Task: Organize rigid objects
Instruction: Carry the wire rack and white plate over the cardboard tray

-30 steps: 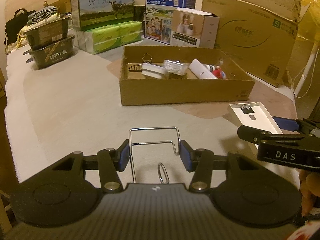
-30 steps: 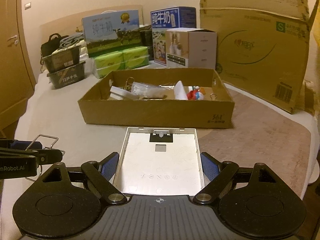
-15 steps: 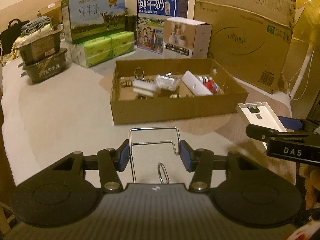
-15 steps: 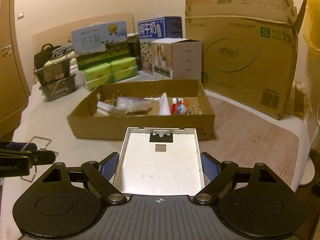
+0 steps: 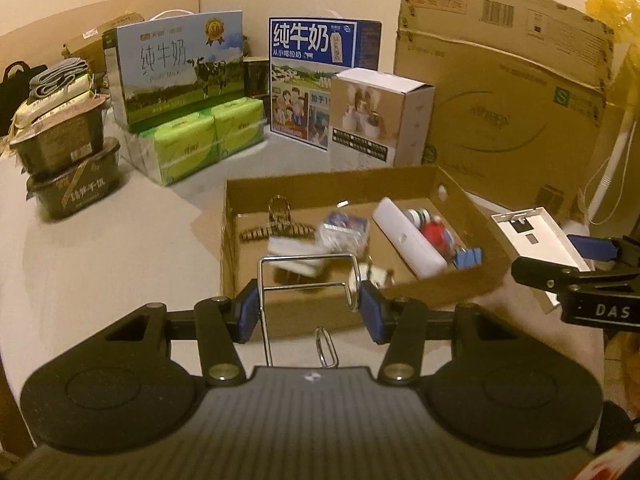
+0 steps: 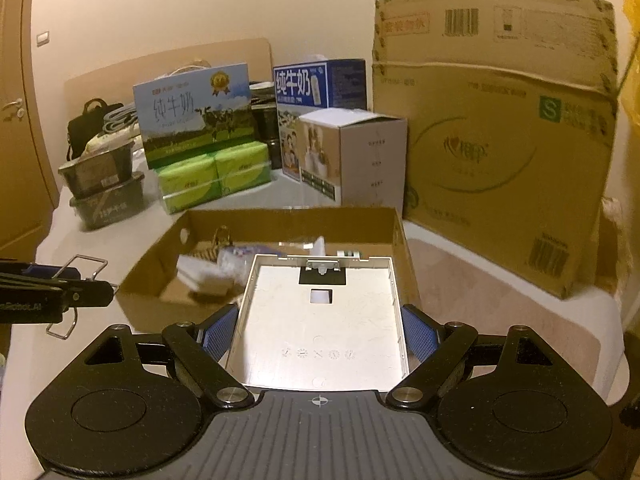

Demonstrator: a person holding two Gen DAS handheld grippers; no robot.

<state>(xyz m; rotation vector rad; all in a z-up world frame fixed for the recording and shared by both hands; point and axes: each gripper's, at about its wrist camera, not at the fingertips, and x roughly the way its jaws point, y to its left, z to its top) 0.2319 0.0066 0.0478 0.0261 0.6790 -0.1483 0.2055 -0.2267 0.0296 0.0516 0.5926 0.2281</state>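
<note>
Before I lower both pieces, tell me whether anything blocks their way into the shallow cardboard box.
Nothing visible blocks either one. The left gripper holds the wire rack at the cardboard box's near wall; the right gripper holds the white plastic tray over its near right part. Small items already cover much of the floor.

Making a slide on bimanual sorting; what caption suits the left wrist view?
Left gripper carries a wire rack toward the cardboard tray of small items.

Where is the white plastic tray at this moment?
The white tray is clamped in the right gripper, held above the near right corner of the cardboard box. In the left wrist view it shows at the far right.
</note>
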